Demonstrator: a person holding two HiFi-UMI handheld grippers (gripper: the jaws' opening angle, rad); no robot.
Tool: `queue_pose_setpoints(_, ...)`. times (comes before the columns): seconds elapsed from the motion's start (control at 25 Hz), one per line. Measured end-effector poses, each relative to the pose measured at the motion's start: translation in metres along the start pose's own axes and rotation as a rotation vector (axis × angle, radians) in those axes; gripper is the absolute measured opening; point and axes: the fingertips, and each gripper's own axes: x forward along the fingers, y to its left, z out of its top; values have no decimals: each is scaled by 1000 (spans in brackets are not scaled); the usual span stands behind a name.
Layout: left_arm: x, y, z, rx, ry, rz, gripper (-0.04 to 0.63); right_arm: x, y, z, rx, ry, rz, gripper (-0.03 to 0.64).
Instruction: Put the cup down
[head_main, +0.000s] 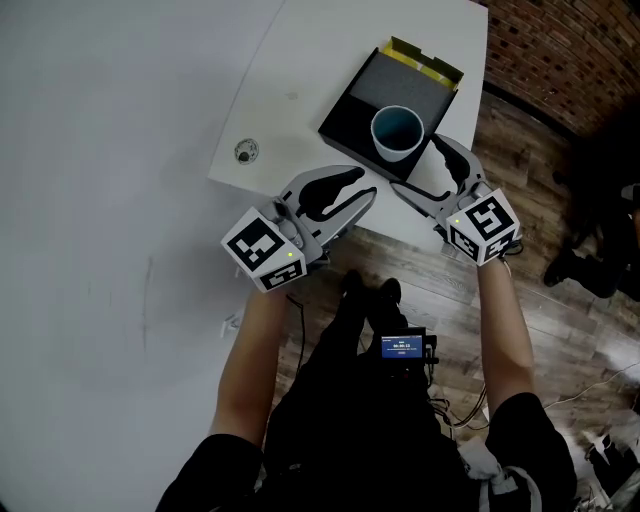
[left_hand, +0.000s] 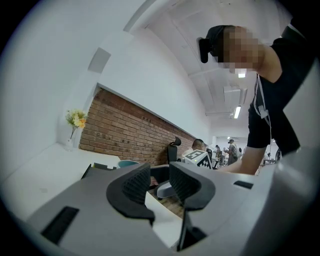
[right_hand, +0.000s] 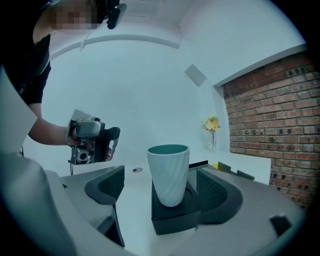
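A white surface (head_main: 320, 60) juts out over a wooden floor (head_main: 560, 330), with a brick wall (head_main: 570, 50) along the far side. Near the surface's corner lies a flat black box (head_main: 360, 105) with yellow flaps at its far edge.

The cup (head_main: 397, 132) stands on the near corner of that box, white and ribbed outside, teal inside. It is upright: its long axis runs straight up and down, mouth to the ceiling, narrower base flat on the box lid.

The right gripper (head_main: 415, 165) sits just short of the cup with its jaws spread wide. In the right gripper view the cup (right_hand: 169, 172) shows between the two pads, but neither touches it. The left gripper (head_main: 360, 197) hangs off to the side, near the surface's edge, jaws drawn together on nothing.

By my reading, the put-down is done: the cup rests on its own and nothing grips it. All that seems left is to pull the right gripper back without clipping the cup's wall.
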Motion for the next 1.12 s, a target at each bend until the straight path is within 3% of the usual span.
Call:
queue_pose_setpoints(0.44,-10,-20,8,12,2,-11,123,-36,27,17,48,-17,-25,399)
queue_pose_setpoints(0.92,-19,-47,15,46,12,-37,123,-71,55,37,160,-85,-122,199)
queue_pose_setpoints(1.12,-23,-62,13,49,4,-55,123,-83,60,47,217,-113,-156,150)
